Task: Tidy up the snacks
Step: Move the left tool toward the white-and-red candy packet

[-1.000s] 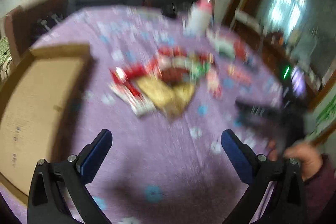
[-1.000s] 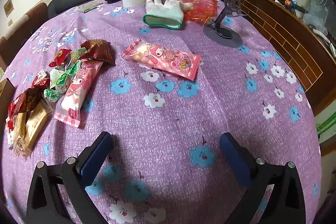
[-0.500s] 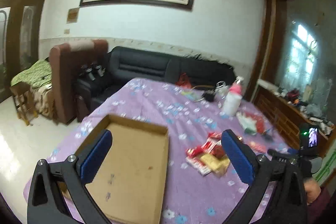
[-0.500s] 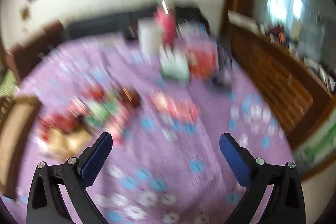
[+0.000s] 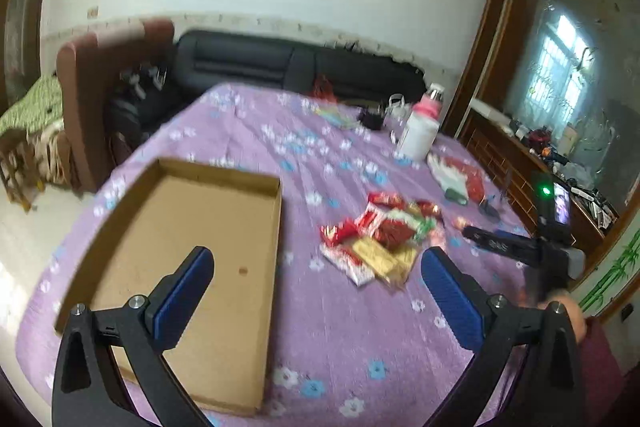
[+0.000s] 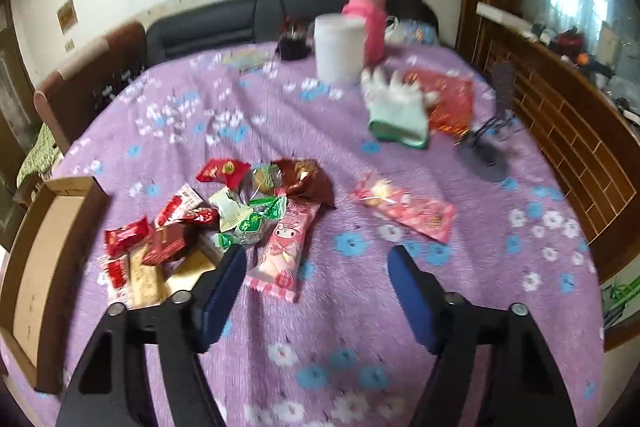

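Our left tongs (image 5: 316, 281) gape empty; our right tongs (image 6: 316, 277), just narrowing, grasp nothing. Crowded snacks (image 6: 224, 215) could scatter off the bench (image 6: 400, 367), missing the box (image 5: 192, 227).

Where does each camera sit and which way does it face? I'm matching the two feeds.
Left wrist: on the left tool, looking down over the cardboard tray and snack pile; its blue fingers and the person's other hand show.
Right wrist: on the right tool, facing the snack pile and white glove; only its fingers show.
Shared: tray, snack pile, purple tablecloth.
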The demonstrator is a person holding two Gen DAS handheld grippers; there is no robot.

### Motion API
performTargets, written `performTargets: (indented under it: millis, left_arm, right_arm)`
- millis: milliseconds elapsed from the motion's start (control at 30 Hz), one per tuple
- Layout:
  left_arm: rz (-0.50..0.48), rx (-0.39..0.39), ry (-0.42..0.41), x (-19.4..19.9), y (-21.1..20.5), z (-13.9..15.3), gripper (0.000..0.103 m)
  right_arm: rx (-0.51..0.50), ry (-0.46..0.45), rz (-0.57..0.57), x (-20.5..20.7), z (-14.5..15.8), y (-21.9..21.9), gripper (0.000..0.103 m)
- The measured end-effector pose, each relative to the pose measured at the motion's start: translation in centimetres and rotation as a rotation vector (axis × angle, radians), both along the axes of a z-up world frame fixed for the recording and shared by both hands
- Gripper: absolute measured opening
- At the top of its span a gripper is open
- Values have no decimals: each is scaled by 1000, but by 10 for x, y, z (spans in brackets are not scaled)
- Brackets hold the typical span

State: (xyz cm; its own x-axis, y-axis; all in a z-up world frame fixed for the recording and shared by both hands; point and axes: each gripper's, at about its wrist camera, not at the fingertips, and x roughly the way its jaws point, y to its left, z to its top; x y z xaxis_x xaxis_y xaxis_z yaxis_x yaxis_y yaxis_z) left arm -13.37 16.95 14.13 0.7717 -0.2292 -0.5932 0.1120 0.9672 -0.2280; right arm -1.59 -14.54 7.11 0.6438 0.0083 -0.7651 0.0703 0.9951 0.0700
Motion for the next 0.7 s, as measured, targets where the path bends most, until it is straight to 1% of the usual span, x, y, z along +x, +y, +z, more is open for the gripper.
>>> performTargets:
  millis: [100,167,233,267,300,333,367,400,500,633,700]
  left_arm:
    - [-26,11,35,4,-6,-9,103]
    - [-57,2,57,6,-11,-14,97]
    - [-84,0,76,9,-17,-16,81]
    - [-96,1,92,12,-21,-18,79]
    - [-103,0,105,14,-23,-20,77]
    - [-108,-7,122,19,-27,-23,77]
    - [-106,-13,134,22,-29,-25,77]
    - [-101,-19,151,27,-32,-27,77]
    - [-91,-25,194,42,-39,-35,77]
    - [-85,-12,249,61,-53,-50,77]
    - [-82,-1,273,73,-62,-59,77]
  right_arm:
    - [57,54,-5,21,-18,2,67]
    - [86,67,-12,28,-28,4,67]
    - [82,75,-22,30,-39,8,66]
    - [81,77,-24,31,-43,9,60]
    - [88,83,-21,32,-48,10,48]
    - [99,90,-19,33,-50,9,43]
    - [121,92,-18,32,-54,8,33]
    - [140,86,-20,32,-55,6,29]
    - [171,54,-52,23,-55,-5,27]
    - [167,-8,-96,9,-54,-19,27]
    - [193,0,-100,8,-58,-26,28]
